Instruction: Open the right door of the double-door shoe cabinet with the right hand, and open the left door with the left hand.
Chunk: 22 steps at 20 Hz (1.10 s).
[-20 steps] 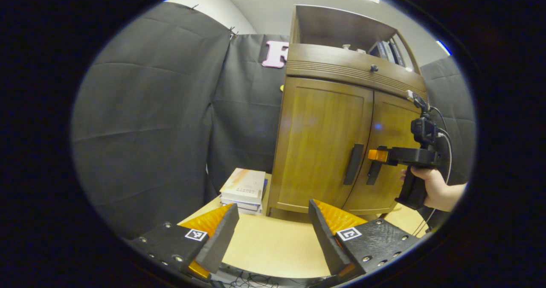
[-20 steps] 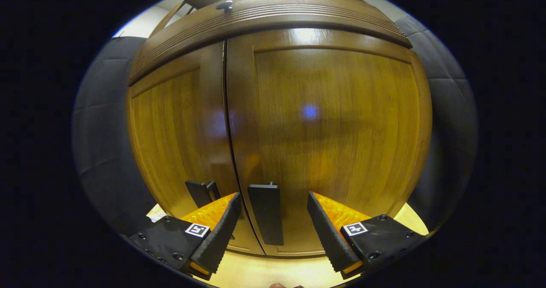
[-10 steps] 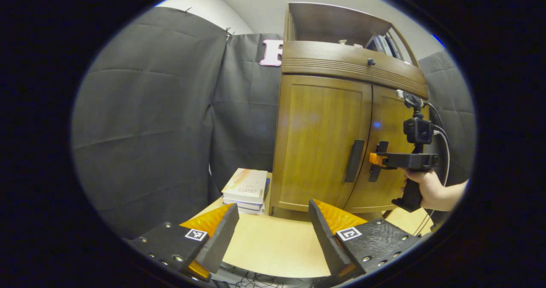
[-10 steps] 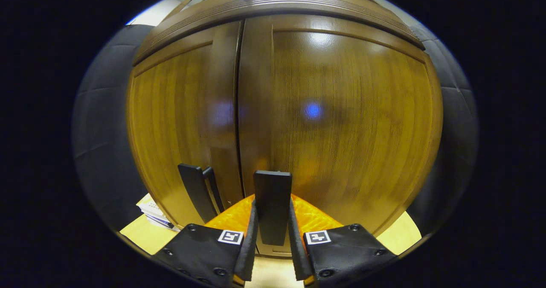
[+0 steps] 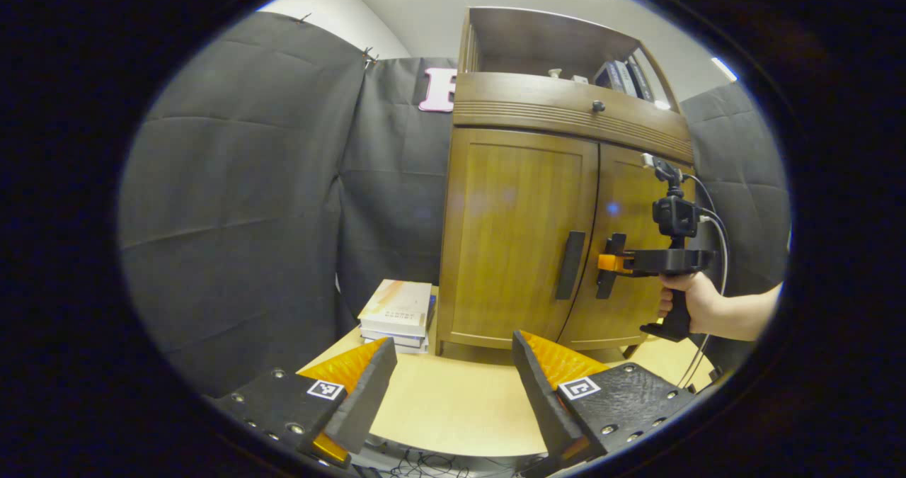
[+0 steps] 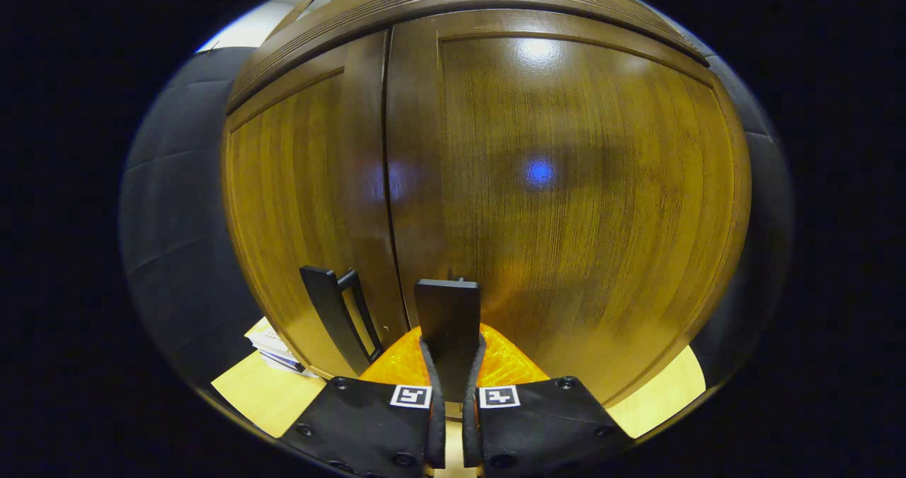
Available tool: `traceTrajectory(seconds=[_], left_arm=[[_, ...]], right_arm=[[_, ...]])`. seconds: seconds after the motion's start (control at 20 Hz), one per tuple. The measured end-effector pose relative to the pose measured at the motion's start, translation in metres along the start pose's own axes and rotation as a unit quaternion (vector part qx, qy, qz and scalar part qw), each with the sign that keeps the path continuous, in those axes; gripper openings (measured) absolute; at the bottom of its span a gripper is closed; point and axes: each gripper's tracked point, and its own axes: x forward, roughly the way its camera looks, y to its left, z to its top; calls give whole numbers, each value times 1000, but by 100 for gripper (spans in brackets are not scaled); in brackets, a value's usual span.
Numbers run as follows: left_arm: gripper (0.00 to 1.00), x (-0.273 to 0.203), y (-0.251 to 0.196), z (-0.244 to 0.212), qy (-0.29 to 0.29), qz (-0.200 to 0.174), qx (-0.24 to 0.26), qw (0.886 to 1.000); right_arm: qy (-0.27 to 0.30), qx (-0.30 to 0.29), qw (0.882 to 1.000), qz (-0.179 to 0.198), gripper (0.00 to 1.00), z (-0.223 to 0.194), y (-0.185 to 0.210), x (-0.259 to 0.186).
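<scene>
The wooden shoe cabinet [image 5: 509, 180] stands on the table with both doors closed. In the right gripper view my right gripper [image 6: 450, 382] is shut on the dark vertical handle [image 6: 447, 311] of the right door [image 6: 580, 180]. The left door's handle [image 6: 338, 319] hangs just to the left on the left door [image 6: 297, 195]. In the left gripper view, a hand [image 5: 697, 301] holds the right gripper [image 5: 607, 263] against the right handle [image 5: 613, 244], beside the left handle [image 5: 570, 265]. My left gripper [image 5: 453, 386] is open, low over the table, well short of the cabinet.
A stack of books [image 5: 400, 311] lies on the light wooden table [image 5: 453, 407] just left of the cabinet. Above the doors runs a drawer with a small knob [image 5: 599, 106], and an open shelf holds books [image 5: 623, 74]. A cable [image 5: 718, 251] trails from the right gripper.
My right gripper went from open around the right handle to shut on it and then pressed tighter. The left gripper stayed open and drifted slightly, so the cabinet shifted left in its view.
</scene>
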Motion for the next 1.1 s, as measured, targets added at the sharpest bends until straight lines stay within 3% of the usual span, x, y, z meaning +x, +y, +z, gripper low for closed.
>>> traceTrajectory(seconds=[0.65, 1.1], left_arm=[[92, -26, 11, -15, 4, -31, -16, 999], [92, -15, -9, -24, 13, -90, -24, 996]], right_arm=[[-7, 6, 1000, -9, 11, -16, 3, -57], [-9, 10, 1000, -10, 11, -27, -9, -106]])
